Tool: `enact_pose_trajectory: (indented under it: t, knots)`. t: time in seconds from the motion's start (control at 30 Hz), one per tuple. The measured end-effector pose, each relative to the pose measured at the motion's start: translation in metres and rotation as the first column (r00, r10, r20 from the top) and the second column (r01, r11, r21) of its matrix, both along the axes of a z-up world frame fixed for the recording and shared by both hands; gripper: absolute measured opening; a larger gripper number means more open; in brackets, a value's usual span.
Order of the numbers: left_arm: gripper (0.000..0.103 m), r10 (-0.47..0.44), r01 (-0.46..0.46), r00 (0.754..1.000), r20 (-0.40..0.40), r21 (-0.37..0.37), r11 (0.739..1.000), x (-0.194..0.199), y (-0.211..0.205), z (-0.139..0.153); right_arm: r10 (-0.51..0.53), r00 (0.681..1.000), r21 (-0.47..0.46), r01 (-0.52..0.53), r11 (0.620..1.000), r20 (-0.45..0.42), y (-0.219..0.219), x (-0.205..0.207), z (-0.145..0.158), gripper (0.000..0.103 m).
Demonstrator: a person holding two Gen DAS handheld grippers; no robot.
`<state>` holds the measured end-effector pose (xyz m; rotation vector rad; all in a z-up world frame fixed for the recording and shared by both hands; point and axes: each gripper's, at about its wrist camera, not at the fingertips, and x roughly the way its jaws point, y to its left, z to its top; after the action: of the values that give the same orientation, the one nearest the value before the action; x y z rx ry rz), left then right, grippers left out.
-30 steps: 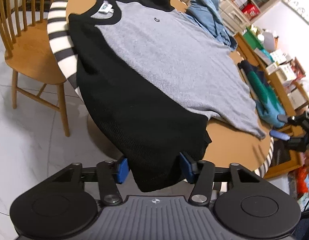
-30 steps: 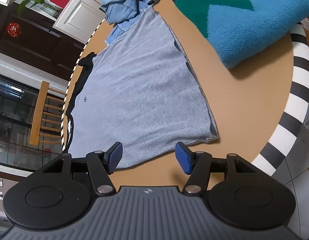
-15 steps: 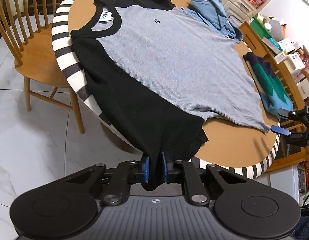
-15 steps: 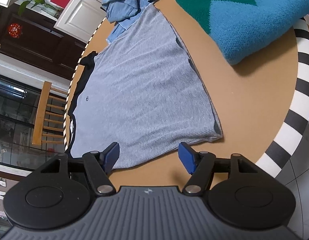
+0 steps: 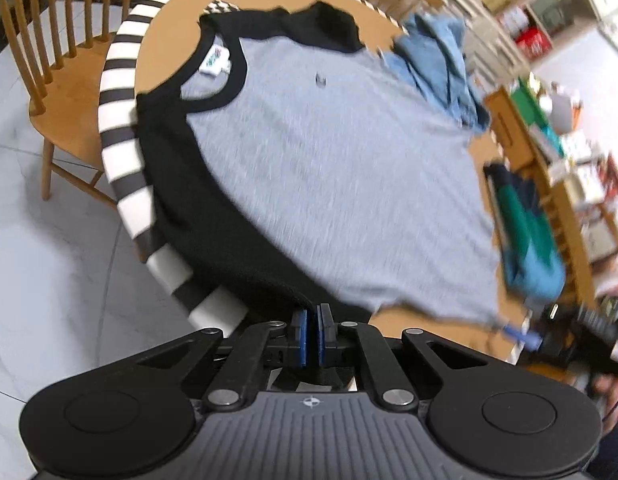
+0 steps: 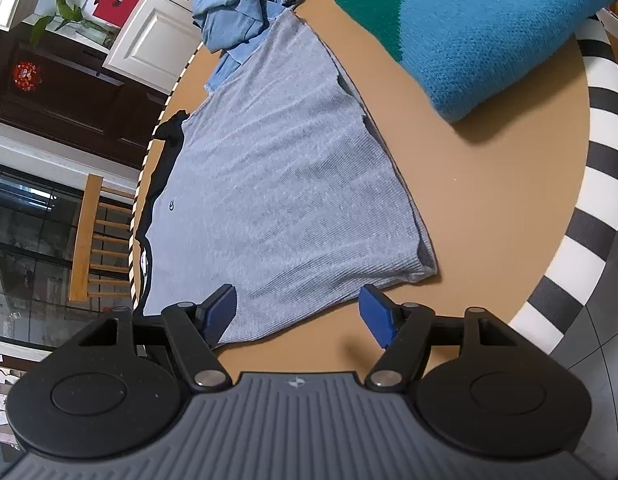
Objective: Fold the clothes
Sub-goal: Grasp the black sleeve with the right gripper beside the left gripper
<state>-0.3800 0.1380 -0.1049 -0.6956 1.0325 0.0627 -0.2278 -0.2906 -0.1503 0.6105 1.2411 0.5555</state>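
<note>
A grey T-shirt with black sleeves and collar (image 5: pixel 329 168) lies spread on the round table (image 5: pixel 433 320). My left gripper (image 5: pixel 312 326) is shut on the end of its black sleeve (image 5: pixel 229 248), which stretches from the table edge to the pads. The view is blurred by motion. In the right wrist view the shirt's grey body (image 6: pixel 277 184) lies flat, and my right gripper (image 6: pixel 297 314) is open and empty just above its hem. The right gripper also shows in the left wrist view (image 5: pixel 525 338) at the shirt's far hem corner.
A folded blue and green sweater (image 6: pixel 489 20) lies on the table beside the shirt. A crumpled light blue garment (image 6: pixel 245 4) sits at the far side. The table has a striped rim (image 6: pixel 601 168). A wooden chair (image 5: pixel 57 92) stands at the left.
My left gripper closed on the black sleeve and has pulled it up and in over the table edge. My right gripper stayed open and crept slightly toward the hem.
</note>
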Motion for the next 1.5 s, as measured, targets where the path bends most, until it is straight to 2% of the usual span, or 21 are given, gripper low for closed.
enact_pose_trajectory:
  t: [0.2, 0.27, 0.33, 0.43, 0.5, 0.57, 0.6, 0.67, 0.7, 0.77, 0.83, 0.9, 0.97, 1.03, 1.1, 1.17, 1.2, 1.27, 1.33, 1.43, 1.5]
  knots:
    - [0.005, 0.049, -0.049, 0.999, -0.005, 0.001, 0.999, 0.049, 0.019, 0.002, -0.005, 1.000, 0.000, 0.005, 1.000, 0.007, 0.002, 0.003, 0.002, 0.071]
    - [0.005, 0.053, -0.053, 0.998, -0.029, 0.021, 0.998, 0.067, 0.025, -0.004, 0.094, 0.992, -0.019, -0.092, 0.996, 0.088, 0.019, -0.006, 0.006, 0.071]
    - [0.004, 0.056, -0.054, 0.998, -0.039, 0.051, 0.997, 0.082, 0.029, -0.008, 0.215, 0.959, -0.055, -0.208, 0.977, 0.184, 0.040, -0.017, 0.011, 0.071]
    - [0.004, 0.056, -0.053, 0.998, -0.042, 0.072, 0.996, 0.098, 0.034, -0.011, 0.389, 0.866, -0.128, -0.368, 0.921, 0.314, 0.071, -0.034, 0.019, 0.070]
    - [0.004, 0.033, -0.029, 0.999, -0.044, 0.085, 0.996, 0.107, 0.035, -0.013, 0.496, 0.776, -0.188, -0.461, 0.868, 0.389, 0.092, -0.045, 0.024, 0.070]
    - [0.004, 0.001, 0.003, 0.999, -0.045, 0.099, 0.995, 0.113, 0.034, -0.015, 0.592, 0.667, -0.255, -0.540, 0.802, 0.451, 0.113, -0.057, 0.029, 0.064]
    - [0.005, -0.016, 0.021, 0.999, -0.040, 0.108, 0.994, 0.111, 0.033, -0.013, 0.636, 0.607, -0.292, -0.573, 0.766, 0.477, 0.124, -0.062, 0.031, 0.060]
    - [0.005, -0.052, 0.055, 0.998, -0.030, 0.125, 0.991, 0.108, 0.031, -0.010, 0.712, 0.474, -0.367, -0.628, 0.686, 0.519, 0.145, -0.074, 0.036, 0.038]
    - [0.008, -0.074, 0.077, 0.997, -0.029, 0.143, 0.987, 0.102, 0.029, -0.008, 0.743, 0.403, -0.406, -0.649, 0.643, 0.534, 0.155, -0.079, 0.039, 0.032]
    - [0.022, -0.118, 0.121, 0.993, -0.027, 0.179, 0.976, 0.090, 0.025, -0.003, 0.817, 0.260, -0.506, -0.676, 0.535, 0.515, 0.177, -0.094, 0.029, 0.029]
    - [0.037, -0.153, 0.155, 0.988, -0.026, 0.234, 0.960, 0.073, 0.022, 0.002, 0.864, 0.114, -0.607, -0.667, 0.433, 0.491, 0.192, -0.109, 0.020, 0.029]
    - [0.040, -0.171, 0.171, 0.985, -0.024, 0.252, 0.952, 0.058, 0.021, 0.004, 0.876, -0.011, -0.674, -0.644, 0.362, 0.481, 0.200, -0.122, 0.018, 0.030]
    - [0.044, -0.140, 0.140, 0.990, -0.014, 0.226, 0.964, 0.045, 0.025, 0.004, 0.874, -0.108, -0.726, -0.610, 0.319, 0.474, 0.205, -0.130, 0.016, 0.036]
    - [0.046, -0.108, 0.108, 0.994, -0.006, 0.194, 0.975, 0.036, 0.030, 0.002, 0.865, -0.219, -0.785, -0.558, 0.268, 0.451, 0.210, -0.139, 0.013, 0.036]
    - [0.047, -0.075, 0.074, 0.997, -0.002, 0.156, 0.985, 0.028, 0.035, -0.001, 0.862, -0.329, -0.848, -0.496, 0.188, 0.384, 0.216, -0.150, 0.004, 0.033]
    - [0.049, -0.052, 0.052, 0.999, -0.006, 0.129, 0.990, 0.026, 0.038, -0.005, 0.858, -0.398, -0.883, -0.451, 0.126, 0.326, 0.221, -0.155, -0.003, 0.022]
    - [0.051, -0.044, 0.044, 0.999, -0.009, 0.111, 0.993, 0.025, 0.039, -0.007, 0.858, -0.410, -0.888, -0.447, 0.106, 0.309, 0.224, -0.155, -0.005, 0.020]
    - [0.052, -0.037, 0.037, 0.999, -0.013, 0.080, 0.996, 0.026, 0.039, -0.011, 0.874, -0.378, -0.869, -0.487, 0.092, 0.305, 0.229, -0.150, -0.002, 0.013]
    - [0.056, -0.031, 0.031, 1.000, -0.006, 0.047, 0.998, 0.029, 0.038, -0.013, 0.898, -0.292, -0.824, -0.552, 0.124, 0.330, 0.233, -0.139, 0.005, 0.013]
    - [0.060, -0.021, 0.022, 1.000, 0.014, -0.015, 1.000, 0.034, 0.036, -0.015, 0.914, -0.156, -0.750, -0.630, 0.200, 0.375, 0.235, -0.120, 0.015, 0.013]
    - [0.060, -0.017, 0.018, 1.000, 0.012, -0.052, 0.999, 0.040, 0.034, -0.019, 0.916, -0.094, -0.719, -0.653, 0.238, 0.389, 0.236, -0.110, 0.018, 0.013]
